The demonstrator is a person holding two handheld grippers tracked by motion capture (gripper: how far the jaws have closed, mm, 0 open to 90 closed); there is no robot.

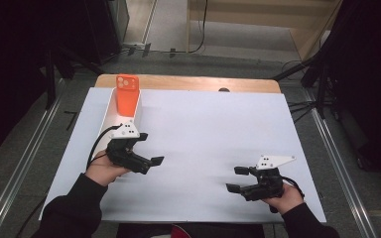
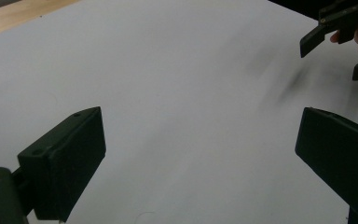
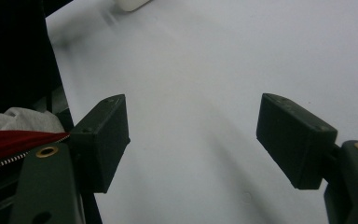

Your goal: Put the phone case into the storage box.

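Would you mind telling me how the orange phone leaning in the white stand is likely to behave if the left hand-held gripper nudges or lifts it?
The orange phone looks flat and rigid, so it should stay stiff when lifted. It leans upright in the white stand, so a sideways push would probably tip it. Its smooth case may slip between the open jaws of the left hand-held gripper.

Phone [image 1: 127,92] behind left gripper [image 1: 149,148], upright in stand [image 1: 110,115]

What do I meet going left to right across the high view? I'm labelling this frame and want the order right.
Left gripper → orange phone leaning in its white stand at the far left corner → bare white table → right gripper.
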